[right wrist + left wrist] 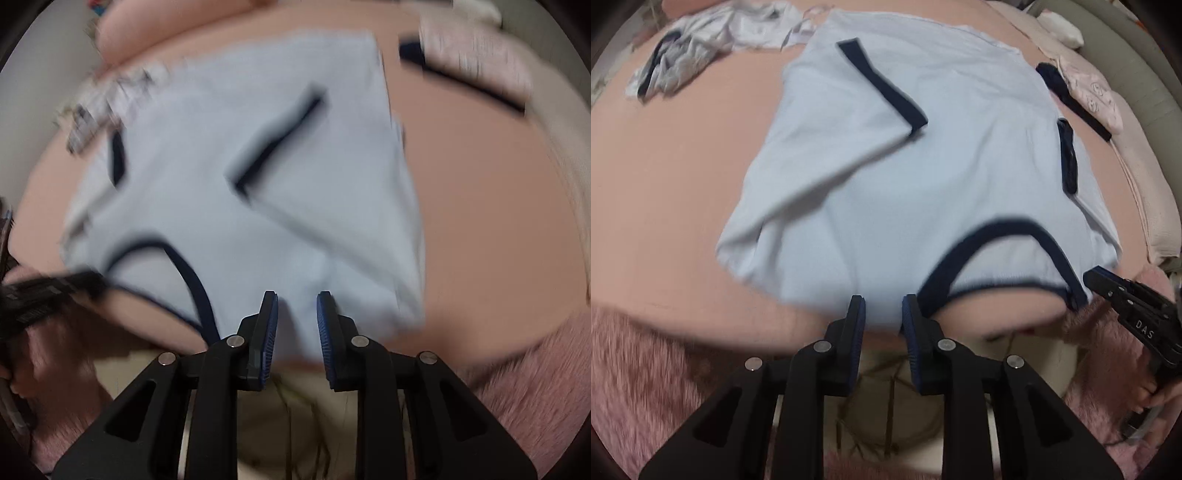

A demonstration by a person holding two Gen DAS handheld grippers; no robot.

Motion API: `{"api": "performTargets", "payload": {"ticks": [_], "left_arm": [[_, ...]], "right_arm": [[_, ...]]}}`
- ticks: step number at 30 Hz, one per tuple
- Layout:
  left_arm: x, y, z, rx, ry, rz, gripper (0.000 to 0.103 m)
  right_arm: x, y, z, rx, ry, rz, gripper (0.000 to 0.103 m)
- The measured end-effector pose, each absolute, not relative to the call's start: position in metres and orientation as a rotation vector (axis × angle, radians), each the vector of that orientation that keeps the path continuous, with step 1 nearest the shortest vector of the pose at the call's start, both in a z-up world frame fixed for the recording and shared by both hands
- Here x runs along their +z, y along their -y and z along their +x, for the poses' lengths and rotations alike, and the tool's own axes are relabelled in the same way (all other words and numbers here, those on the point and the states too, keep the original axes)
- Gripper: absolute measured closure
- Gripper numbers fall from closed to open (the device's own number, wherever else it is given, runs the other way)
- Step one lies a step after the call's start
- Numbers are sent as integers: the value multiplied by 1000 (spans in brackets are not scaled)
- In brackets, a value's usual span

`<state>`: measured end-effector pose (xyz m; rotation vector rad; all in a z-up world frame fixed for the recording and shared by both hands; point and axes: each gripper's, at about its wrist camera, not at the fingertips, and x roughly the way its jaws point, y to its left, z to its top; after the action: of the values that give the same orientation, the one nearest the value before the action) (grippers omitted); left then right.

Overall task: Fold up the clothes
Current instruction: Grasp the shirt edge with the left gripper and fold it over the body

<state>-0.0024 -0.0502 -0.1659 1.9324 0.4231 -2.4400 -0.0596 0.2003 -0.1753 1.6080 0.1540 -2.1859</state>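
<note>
T-shirt (886,177), pale blue with navy trim, lies spread on the pink bed sheet (683,206), collar (1004,254) toward the near bed edge, one sleeve (846,110) already folded in across the body. Far left of the left wrist view: crumpled grey-white garment heap (701,40) on the sheet, well apart from the shirt. Left hand-held gripper (882,314) stands with jaws slightly parted at the shoulder edge beside the collar; cloth appears to lie between the pads, but blur hides whether they press on it, so a grip cannot be confirmed. Right hand-held gripper (297,317) is likewise slightly parted over the other shoulder edge, contact equally unclear. Judged step: take both shoulders to fold the shirt lengthwise toward the hem. To do it well: pinch all the layers at matching points either side of the collar, lift level, keep the folded sleeve from sliding out. Right side: dark strap-like item (1071,99) and pale pink patterned cloth (1093,96) lie near the shirt's far corner and could be caught under the fold. Fuzzy pink blanket (646,362) runs along the near edge, beside the grippers.
</note>
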Motion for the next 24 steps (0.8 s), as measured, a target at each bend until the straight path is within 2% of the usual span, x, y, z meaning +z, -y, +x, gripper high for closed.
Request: {"api": "performTargets", "payload": {"ticks": [4,8,9,11,14,15,17,19,21,24], "left_arm": [[-155,53,8,-2532,-570,1854,79],[-144,43,2,-2667,-553,1724,76],[-148,41,-4,-2621,-510,1759,72],[-161,40,-13,-2486,-443,1865,71],[-151,75,19,-2546,-681,1726,71],[-147,90,30,-2532,-769,1656,65],[-144,121,51,-2443,-931,1511,53],[-145,152,76,-2353,-1056,1407,53],[-150,161,91,-2333,-1110,1306,53],[-160,167,93,-2300,-1020,1286,53]], "right_arm": [[-164,-215,-51,-2198,-6,1568,82],[-156,-187,-45,-2285,-113,1443,82],[-157,-186,-51,-2302,-123,1458,82],[-158,-188,-64,-2337,-114,1494,82],[-152,-202,-76,-2384,-30,1509,82],[-147,-212,-79,-2392,27,1506,81],[-149,-231,-84,-2396,95,1547,73],[-154,-248,-89,-2394,158,1602,72],[-160,-260,-87,-2380,247,1648,72],[-166,-264,-89,-2383,313,1666,66]]}}
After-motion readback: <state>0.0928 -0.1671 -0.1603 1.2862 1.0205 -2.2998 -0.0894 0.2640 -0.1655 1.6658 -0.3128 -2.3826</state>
